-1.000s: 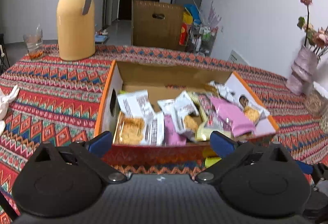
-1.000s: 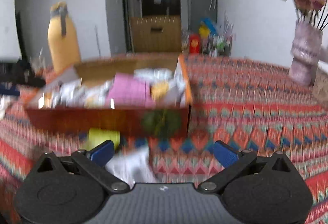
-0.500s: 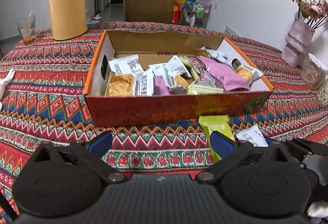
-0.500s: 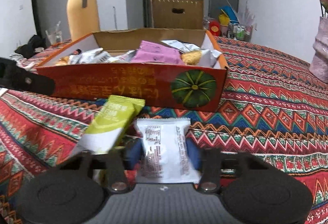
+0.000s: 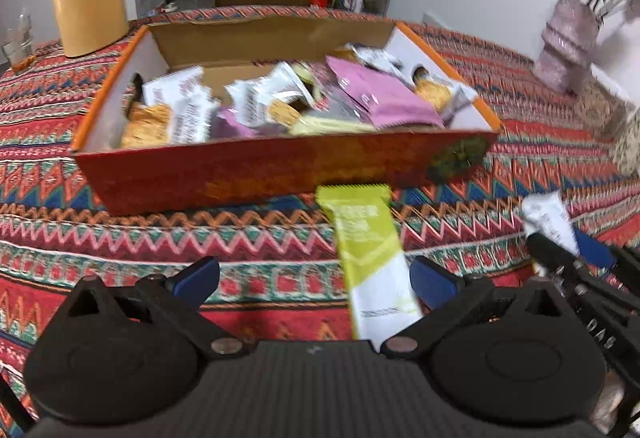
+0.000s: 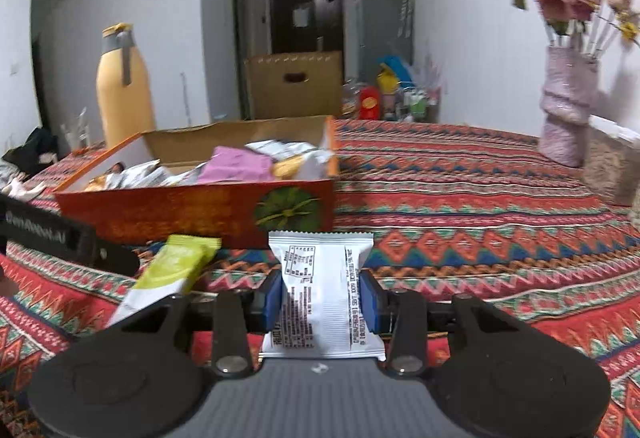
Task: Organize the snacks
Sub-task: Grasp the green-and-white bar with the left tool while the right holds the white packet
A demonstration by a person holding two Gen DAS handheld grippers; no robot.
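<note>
Right wrist view: my right gripper (image 6: 321, 298) has its blue pads pressed on both sides of a white packet (image 6: 322, 294). Small black print and a table are on the packet, but I cannot read them. Beside it, to the left, a green packet (image 6: 170, 274) lies on the cloth (image 6: 480, 222), its far end just before the box (image 6: 192, 209). The box front is red-orange and has a green round picture, like a pumpkin. At the left edge a black bar carries pale writing, too blurred for me to read.

Left wrist view: my left gripper (image 5: 314, 280) is wide, nothing pressed between its pads; the green packet (image 5: 370, 258) lies on the cloth between them, nearer the right pad. The box (image 5: 256, 173) holds many snacks, mixed; I can tell one pink packet (image 5: 380, 97) and several white ones.

The cloth has red, blue and green zigzag bands. On it stand one yellow jug (image 6: 122, 85), one glass (image 5: 18, 45) and one vase (image 6: 568, 105) with flowers. Behind are white walls, a dark door and one brown carton (image 6: 294, 85).
</note>
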